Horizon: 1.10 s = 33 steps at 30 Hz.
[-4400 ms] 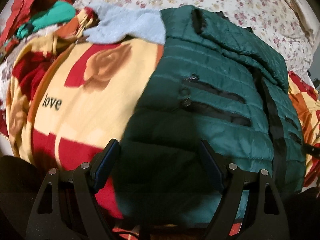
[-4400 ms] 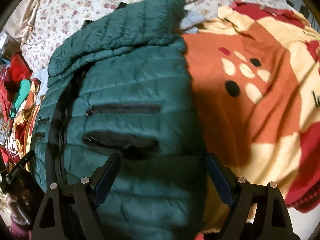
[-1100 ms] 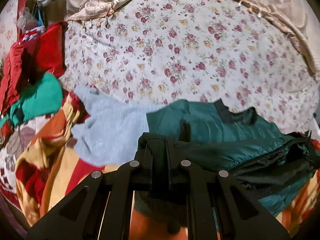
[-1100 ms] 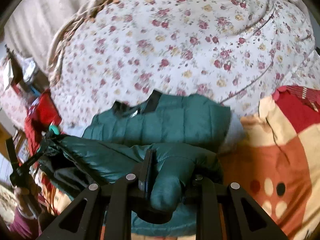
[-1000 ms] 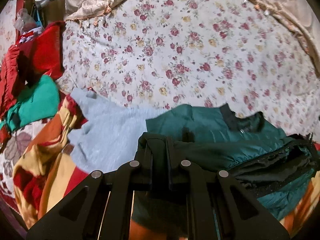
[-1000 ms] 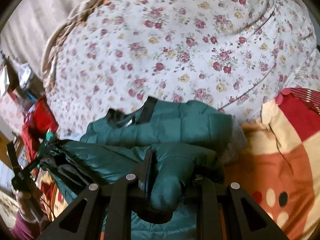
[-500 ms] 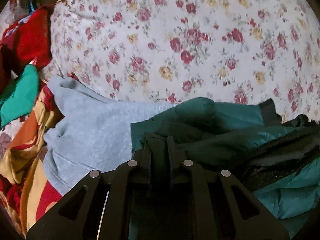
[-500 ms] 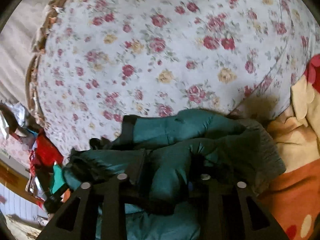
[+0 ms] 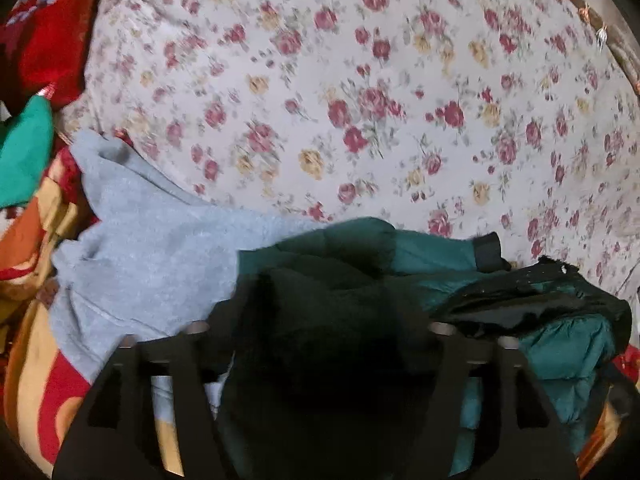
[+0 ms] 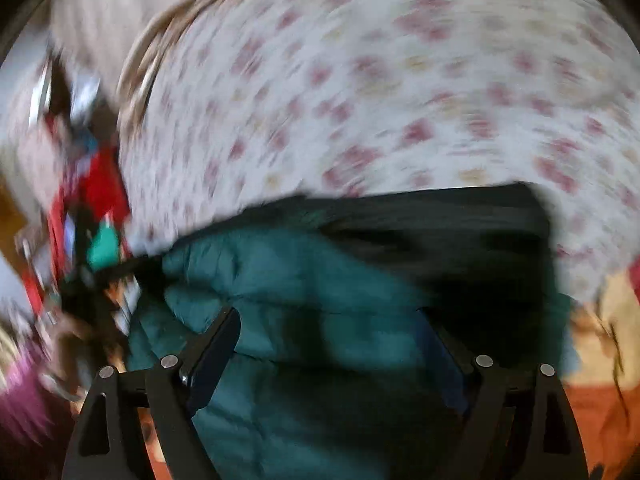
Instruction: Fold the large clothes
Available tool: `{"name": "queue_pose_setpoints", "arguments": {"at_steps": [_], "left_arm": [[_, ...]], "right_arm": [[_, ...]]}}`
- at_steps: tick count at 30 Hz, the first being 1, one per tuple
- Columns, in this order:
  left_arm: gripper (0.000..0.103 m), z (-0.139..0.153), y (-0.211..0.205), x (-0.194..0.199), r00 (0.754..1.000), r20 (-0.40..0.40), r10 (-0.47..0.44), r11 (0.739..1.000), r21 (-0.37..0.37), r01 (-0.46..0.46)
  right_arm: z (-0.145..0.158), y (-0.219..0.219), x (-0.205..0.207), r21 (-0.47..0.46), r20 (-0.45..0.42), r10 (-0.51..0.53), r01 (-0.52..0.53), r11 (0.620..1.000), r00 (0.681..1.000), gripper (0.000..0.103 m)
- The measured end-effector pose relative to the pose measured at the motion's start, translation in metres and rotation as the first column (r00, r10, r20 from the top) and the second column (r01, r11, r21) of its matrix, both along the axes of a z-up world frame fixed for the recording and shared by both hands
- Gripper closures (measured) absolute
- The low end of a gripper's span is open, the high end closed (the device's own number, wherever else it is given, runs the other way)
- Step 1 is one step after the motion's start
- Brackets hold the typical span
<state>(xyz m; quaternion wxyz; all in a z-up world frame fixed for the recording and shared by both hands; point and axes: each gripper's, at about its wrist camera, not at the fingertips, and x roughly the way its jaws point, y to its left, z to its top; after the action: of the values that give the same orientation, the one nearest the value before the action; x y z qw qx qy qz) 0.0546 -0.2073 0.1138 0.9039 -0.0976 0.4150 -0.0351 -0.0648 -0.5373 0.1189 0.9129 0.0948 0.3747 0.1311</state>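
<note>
**Green jacket bunched on the bed, both my grippers letting go**

The green quilted jacket [image 9: 436, 252] lies in a folded heap on the orange and yellow patterned blanket [image 9: 36, 364], its far edge reaching the floral bedspread [image 9: 360, 92]. A black cuff [image 9: 487, 252] pokes out of the heap towards the bedspread, and a fold of the jacket's dark lining [image 9: 532, 300] shows to the right of it.

My left gripper [image 9: 316, 336] hangs low over the near side of the jacket. Its jaws are opening, already well apart, and a dark mound of the jacket bulges up between them; I cannot tell whether the pads touch it.

My right gripper [image 10: 332, 344] is over the same jacket, seen through heavy motion blur. Its jaws are opening too, wide now, with quilted green fabric lying between them and not pinched.

Left of the jacket, touching it, a pale grey fleece garment [image 9: 152, 252] spreads over the blanket. Further left of the jacket sit a bright green cloth [image 9: 24, 152] and a red cloth [image 9: 52, 52], near the edge of the bedspread.
</note>
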Motion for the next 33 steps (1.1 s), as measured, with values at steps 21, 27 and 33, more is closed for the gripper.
{"name": "queue_pose_setpoints", "arguments": {"at_steps": [21,27,33], "left_arm": [[0.021,-0.019,-0.013,-0.021,0.999,0.009,-0.042,0.994,0.103,0.041],[0.021,-0.023,-0.019,-0.018,0.999,0.01,-0.035,0.99,0.137,0.034],[0.018,-0.03,-0.022,-0.012,1.0,0.009,-0.029,0.989,0.145,0.028]], "right_arm": [[-0.007,-0.007,0.03,-0.173,0.023,-0.117,0.12,0.978,0.993,0.017],[-0.032,-0.041,0.046,-0.213,-0.001,-0.216,0.21,0.954,0.976,0.017],[-0.055,-0.053,0.07,-0.199,-0.021,-0.288,0.278,0.94,0.958,0.013]]}}
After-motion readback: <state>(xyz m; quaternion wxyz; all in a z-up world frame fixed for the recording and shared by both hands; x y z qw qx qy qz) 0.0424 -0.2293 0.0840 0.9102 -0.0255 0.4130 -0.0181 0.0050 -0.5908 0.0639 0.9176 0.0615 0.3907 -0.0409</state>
